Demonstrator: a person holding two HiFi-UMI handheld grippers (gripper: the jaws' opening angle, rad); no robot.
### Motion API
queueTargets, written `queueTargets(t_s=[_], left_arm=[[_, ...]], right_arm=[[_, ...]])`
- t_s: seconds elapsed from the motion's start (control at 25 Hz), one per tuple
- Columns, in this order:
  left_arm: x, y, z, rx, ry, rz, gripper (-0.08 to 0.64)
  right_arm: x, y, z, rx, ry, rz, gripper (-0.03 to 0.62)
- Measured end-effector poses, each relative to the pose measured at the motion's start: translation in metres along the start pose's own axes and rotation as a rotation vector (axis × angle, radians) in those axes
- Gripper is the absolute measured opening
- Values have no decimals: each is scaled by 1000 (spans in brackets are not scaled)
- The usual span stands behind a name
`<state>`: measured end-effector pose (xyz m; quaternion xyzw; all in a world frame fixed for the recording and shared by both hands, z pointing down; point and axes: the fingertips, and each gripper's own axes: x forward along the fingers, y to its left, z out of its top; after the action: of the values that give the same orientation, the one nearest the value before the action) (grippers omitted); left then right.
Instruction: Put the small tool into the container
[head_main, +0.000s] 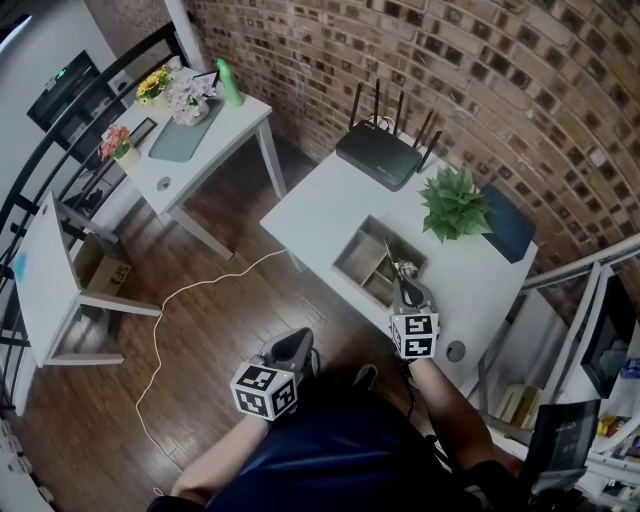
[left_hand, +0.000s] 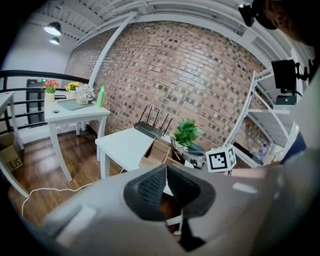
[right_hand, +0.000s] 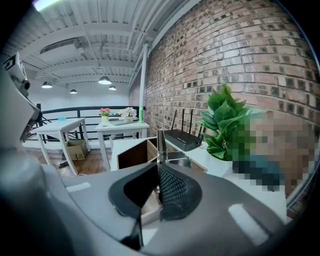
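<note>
The right gripper (right_hand: 158, 169) had its jaws pinched shut on the small tool (right_hand: 160, 144), a thin metal piece poised just above the wooden container (head_main: 358, 258). The left gripper (left_hand: 166, 172), jaws together and empty, hung well apart from the container, over the floor (head_main: 230, 300).

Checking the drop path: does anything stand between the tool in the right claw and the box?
Nothing visible. The right claw holds the tool right at the open box; no lid or other object lies between.

Container (head_main: 352, 260) on table (head_main: 310, 215), router (head_main: 378, 155) behind, plant (head_main: 455, 203) right
</note>
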<state>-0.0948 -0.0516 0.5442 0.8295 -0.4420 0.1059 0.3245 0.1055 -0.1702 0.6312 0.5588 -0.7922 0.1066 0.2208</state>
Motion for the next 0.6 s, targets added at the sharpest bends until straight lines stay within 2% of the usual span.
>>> queueTargets(t_s=[0.2, 0.6], left_arm=[[3, 0, 0, 0, 3, -12, 8], [5, 2, 2, -6, -4, -22, 8]], right_arm=[[-2, 1, -4, 8, 21, -4, 15], [8, 9, -18, -39, 85, 1, 17]])
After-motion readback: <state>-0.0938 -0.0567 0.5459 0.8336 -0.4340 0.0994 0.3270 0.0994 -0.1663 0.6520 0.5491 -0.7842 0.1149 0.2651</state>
